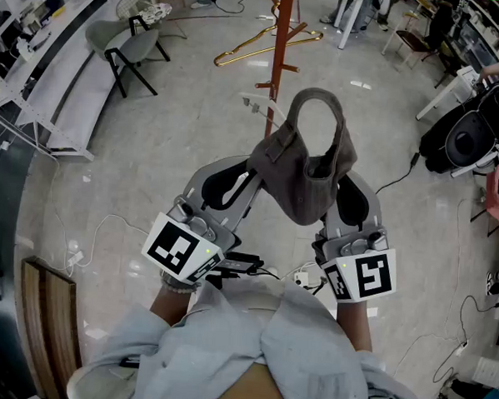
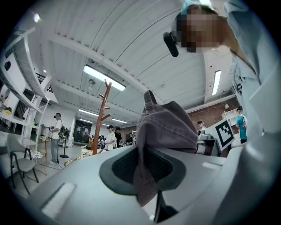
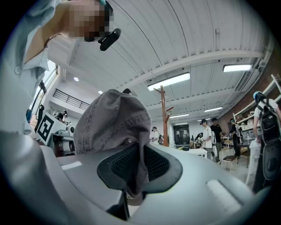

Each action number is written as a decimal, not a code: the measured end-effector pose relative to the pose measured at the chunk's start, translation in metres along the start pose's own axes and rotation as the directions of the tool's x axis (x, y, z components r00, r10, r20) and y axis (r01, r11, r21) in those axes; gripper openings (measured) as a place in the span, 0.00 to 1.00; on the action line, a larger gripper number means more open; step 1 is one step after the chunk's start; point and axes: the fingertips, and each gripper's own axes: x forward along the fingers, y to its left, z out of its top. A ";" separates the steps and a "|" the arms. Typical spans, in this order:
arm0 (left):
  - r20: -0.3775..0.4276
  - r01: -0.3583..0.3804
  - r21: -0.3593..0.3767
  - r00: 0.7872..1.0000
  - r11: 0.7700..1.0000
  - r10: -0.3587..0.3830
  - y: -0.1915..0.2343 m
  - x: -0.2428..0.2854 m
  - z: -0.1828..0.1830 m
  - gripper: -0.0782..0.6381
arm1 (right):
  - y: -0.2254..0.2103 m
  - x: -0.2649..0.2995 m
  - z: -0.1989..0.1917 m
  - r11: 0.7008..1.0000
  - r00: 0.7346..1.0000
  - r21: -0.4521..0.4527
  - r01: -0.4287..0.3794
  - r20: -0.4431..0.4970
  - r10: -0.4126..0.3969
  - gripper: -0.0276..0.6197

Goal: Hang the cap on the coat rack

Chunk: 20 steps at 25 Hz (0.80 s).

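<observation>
1. A soft grey fabric cap (image 1: 305, 168) hangs at 12 o'clock, strap loop uppermost.
2. The left claw (image 1: 249, 176) and right claw (image 1: 341, 178) each clamp one edge of it.
3. The red-brown wooden coat rack (image 1: 282, 46) stands beyond, also at 12 o'clock.
4. Risk: the limp loop could miss a peg, or an uneven release could drop the cap.

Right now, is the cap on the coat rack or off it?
Off. The cap is clamped by the left tool and the right tool, near the coat rack but on no peg.
</observation>
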 end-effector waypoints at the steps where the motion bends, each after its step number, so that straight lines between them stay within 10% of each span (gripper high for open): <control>1: 0.001 0.000 0.001 1.000 1.000 0.000 0.001 0.000 0.000 0.18 | 0.000 0.001 0.000 1.000 1.000 0.000 -0.001 0.002 0.001 0.11; 20: 0.005 -0.050 0.035 0.999 0.998 0.049 -0.024 0.012 -0.002 0.18 | -0.022 -0.014 -0.001 0.998 0.999 0.038 -0.046 0.019 0.045 0.11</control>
